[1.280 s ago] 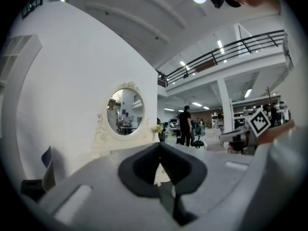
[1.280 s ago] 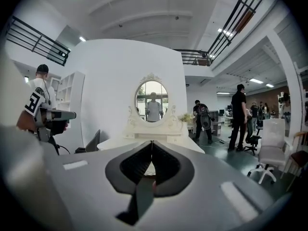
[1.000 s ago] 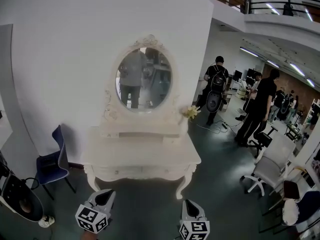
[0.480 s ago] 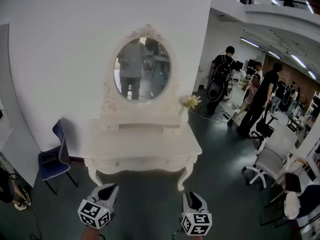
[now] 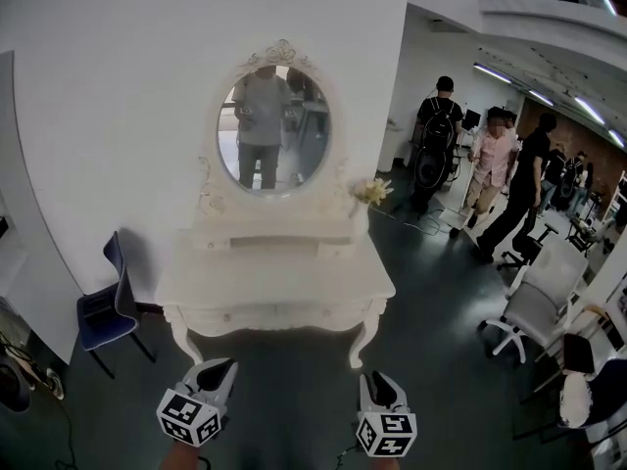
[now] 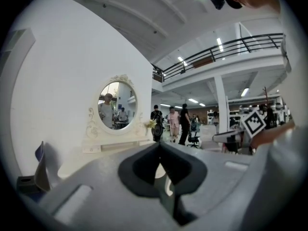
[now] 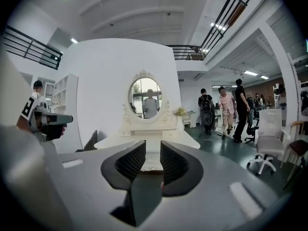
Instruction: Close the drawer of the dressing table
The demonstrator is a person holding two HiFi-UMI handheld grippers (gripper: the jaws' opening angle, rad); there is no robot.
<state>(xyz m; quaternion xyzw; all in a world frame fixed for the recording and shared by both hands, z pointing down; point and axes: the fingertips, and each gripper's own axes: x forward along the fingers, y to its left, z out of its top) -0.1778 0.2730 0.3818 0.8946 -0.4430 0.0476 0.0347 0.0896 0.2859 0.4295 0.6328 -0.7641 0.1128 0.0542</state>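
The white dressing table (image 5: pixel 277 280) with an oval mirror (image 5: pixel 273 131) stands against the white wall, straight ahead of me. Its drawer front (image 5: pixel 279 314) runs under the top; from the head view I cannot tell how far it stands out. Both grippers hang low in front of the table, well short of it. My left gripper (image 5: pixel 219 367) has its jaws closed together with nothing between them, as the left gripper view (image 6: pixel 160 146) also shows. My right gripper (image 5: pixel 372 379) is open by a narrow gap (image 7: pixel 153 152), with the table's front seen through that gap.
A blue chair (image 5: pixel 108 306) stands left of the table and a white office chair (image 5: pixel 534 316) to the right. Several people (image 5: pixel 490 169) stand or walk at the back right. A small bunch of flowers (image 5: pixel 372 192) sits on the table's right end.
Both grippers have risen a little in the head view and the table looks slightly nearer. People at the back right have walked on. A dark round object at lower left has left the view.
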